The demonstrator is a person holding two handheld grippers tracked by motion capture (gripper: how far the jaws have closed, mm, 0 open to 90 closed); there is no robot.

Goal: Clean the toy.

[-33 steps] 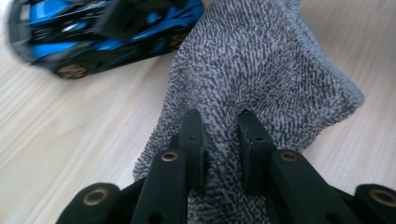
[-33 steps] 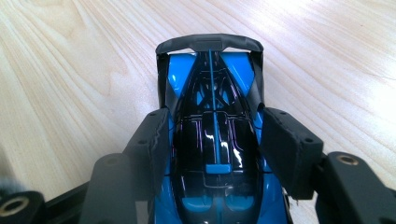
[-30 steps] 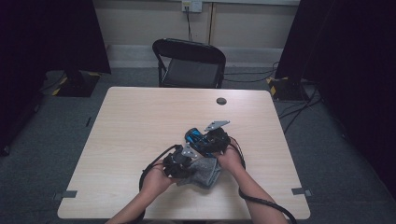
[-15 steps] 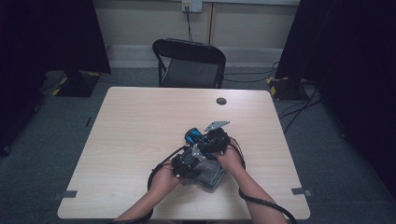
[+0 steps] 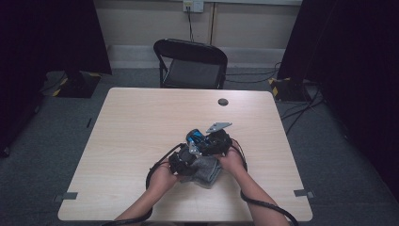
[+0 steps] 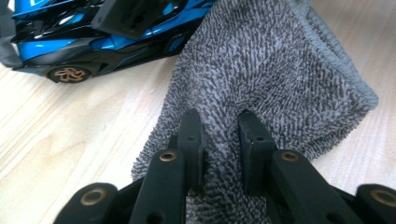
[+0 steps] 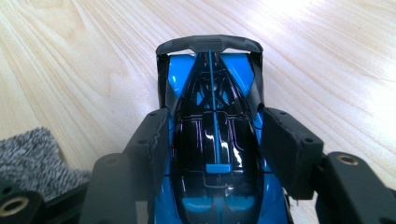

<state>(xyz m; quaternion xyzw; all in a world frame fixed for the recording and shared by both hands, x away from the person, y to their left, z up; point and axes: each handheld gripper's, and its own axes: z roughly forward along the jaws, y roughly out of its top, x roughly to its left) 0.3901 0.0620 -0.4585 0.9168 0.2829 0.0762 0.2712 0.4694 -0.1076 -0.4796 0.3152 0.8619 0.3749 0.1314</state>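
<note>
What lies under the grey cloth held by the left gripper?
The grey cloth lies on the wooden table, pinched by the left gripper; anything beneath its folds is hidden.

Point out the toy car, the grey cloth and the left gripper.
toy car [image 7: 212,140]: right gripper view, on its glossy black roof.
grey cloth [image 6: 275,70]: left gripper view, on its shaggy upper face.
left gripper [image 6: 219,140]: left gripper view, midway between its two black jaws, which pinch the cloth.

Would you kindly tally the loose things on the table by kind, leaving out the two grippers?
Toy cars: 1, the blue and black toy car, clamped by the right gripper.
Cloths: 1, the grey cloth, pinched by the left gripper.
Small dark round things: 1, near the table's far edge.
Total: 3.
</note>
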